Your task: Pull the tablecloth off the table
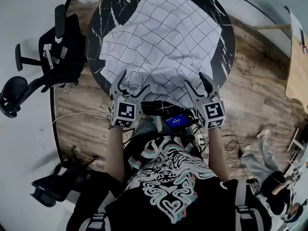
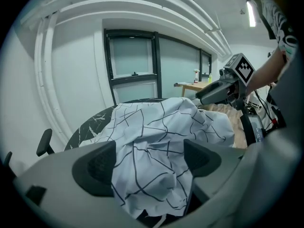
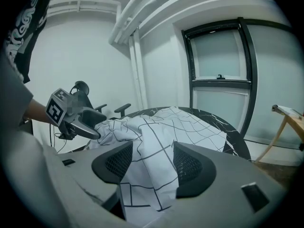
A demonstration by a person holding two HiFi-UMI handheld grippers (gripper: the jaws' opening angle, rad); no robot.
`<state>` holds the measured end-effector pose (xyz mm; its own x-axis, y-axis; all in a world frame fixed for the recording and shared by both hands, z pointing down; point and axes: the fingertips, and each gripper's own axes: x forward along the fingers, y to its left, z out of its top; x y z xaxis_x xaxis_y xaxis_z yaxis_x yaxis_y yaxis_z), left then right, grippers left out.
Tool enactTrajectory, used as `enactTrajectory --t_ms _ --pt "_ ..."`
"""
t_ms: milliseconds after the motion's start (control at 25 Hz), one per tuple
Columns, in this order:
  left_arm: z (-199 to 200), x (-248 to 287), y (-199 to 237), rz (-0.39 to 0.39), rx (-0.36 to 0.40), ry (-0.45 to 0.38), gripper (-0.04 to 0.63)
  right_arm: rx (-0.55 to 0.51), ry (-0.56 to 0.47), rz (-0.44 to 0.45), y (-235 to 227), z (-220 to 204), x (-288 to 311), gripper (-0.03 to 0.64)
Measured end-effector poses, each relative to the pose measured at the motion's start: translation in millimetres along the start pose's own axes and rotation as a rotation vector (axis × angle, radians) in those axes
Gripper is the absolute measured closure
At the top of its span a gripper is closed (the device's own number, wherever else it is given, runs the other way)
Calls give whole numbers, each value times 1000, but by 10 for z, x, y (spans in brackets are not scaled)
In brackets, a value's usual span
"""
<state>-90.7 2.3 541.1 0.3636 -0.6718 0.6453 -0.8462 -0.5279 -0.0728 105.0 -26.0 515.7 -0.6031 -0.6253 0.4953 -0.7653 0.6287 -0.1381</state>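
Two tongs, left gripper (image 1: 134, 81) and right gripper (image 1: 196, 82), both with jaws released, each with a loose fold of the one cloth (image 1: 163, 37) between them. The cloth lies bunched on the one table (image 1: 225, 42). A chair (image 1: 53, 57) and a second chair (image 1: 55, 184) stand to the left.

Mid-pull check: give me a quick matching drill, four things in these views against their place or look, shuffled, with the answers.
Things:
1. tablecloth
2. round table
3. office chair
4. left gripper

Descriptions:
A. black with white veins
B. on the wooden floor, left of the table
C. white with a dark grid, bunched toward the near edge
D. at the table's near edge, cloth between its jaws

Pairs: 1-C, 2-A, 3-B, 4-D
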Motion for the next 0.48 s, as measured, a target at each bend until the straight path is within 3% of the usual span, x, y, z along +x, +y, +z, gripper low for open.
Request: enactTrajectory --t_ms 480 --pt "-124 233 -7 12 36 93 106 -114 67 17 -146 -90 252 239"
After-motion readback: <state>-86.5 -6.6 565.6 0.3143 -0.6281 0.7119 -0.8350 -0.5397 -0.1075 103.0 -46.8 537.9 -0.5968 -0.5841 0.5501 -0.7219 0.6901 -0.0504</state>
